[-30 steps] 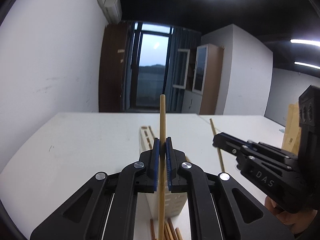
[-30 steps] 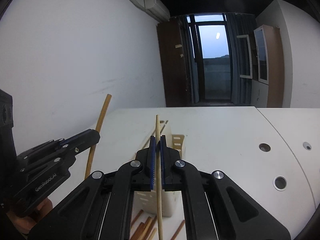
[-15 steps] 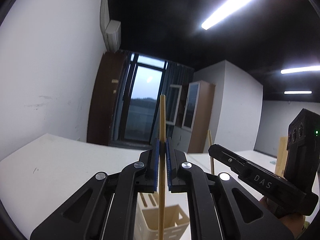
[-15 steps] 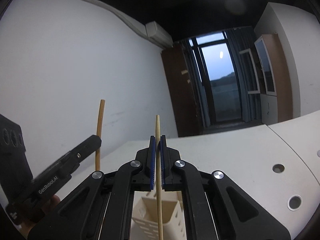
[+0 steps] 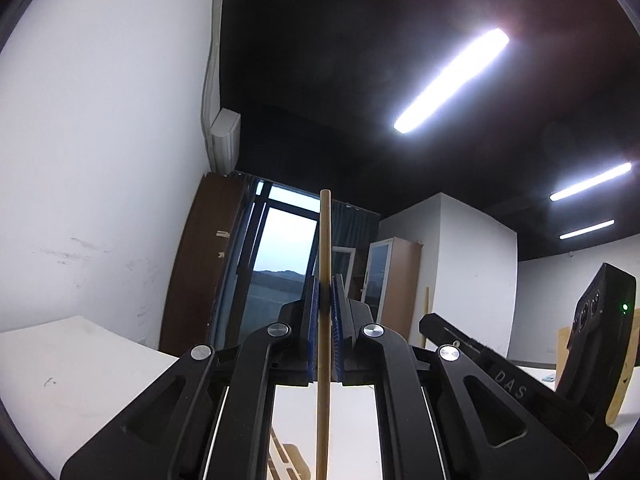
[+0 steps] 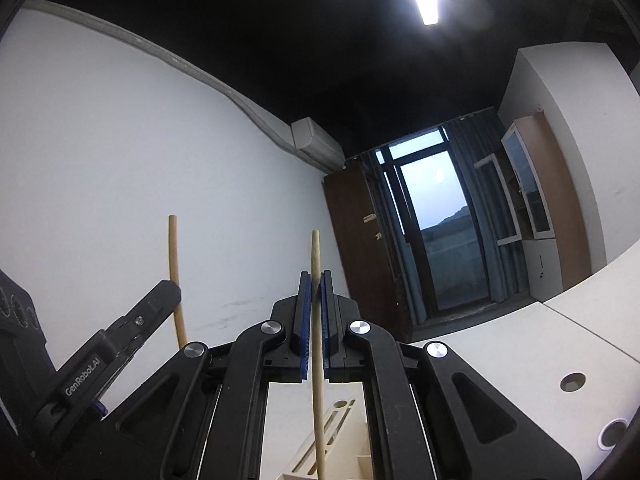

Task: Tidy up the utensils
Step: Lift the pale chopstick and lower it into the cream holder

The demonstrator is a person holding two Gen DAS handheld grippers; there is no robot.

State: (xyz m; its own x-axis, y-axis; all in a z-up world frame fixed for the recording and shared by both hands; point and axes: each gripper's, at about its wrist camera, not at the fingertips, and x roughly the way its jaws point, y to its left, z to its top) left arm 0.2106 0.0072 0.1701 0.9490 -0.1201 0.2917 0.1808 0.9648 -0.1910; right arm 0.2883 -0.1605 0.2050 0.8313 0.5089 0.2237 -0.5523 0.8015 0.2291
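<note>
1. The left chopstick (image 5: 323, 320) stands upright, clamped between the blue pads (image 5: 314, 336) of the left gripper (image 5: 325, 292). Its tip rises well above the fingertips; its lower end runs out of the bottom of the left wrist view.
2. The right chopstick (image 6: 316, 344) stands nearly upright, clamped between the blue pads (image 6: 305, 332) of the right gripper (image 6: 315, 284). Its tip projects above the fingertips; its lower part passes down between the finger arms.
3. Both grippers are clenched, each grasping one chopstick at mid-shaft.
4. The cream utensil holder (image 6: 340, 444) lies below and just beyond the right gripper. The right wrist view shows its slotted top with a round hole. The left wrist view shows only a sliver of it (image 5: 286, 458) near the bottom edge.
5. The right wrist view shows the left gripper (image 6: 160, 300) at the near left, with its chopstick (image 6: 175, 276) standing up from it.
6. The left wrist view shows the right gripper (image 5: 436, 326) at the right; only a thin part of its chopstick (image 5: 426, 300) is visible above it.
7. The white table (image 6: 500, 344) shows round holes (image 6: 573, 382) at the right in the right wrist view only. The left wrist view shows its plain surface (image 5: 80, 360) at the left.
</note>
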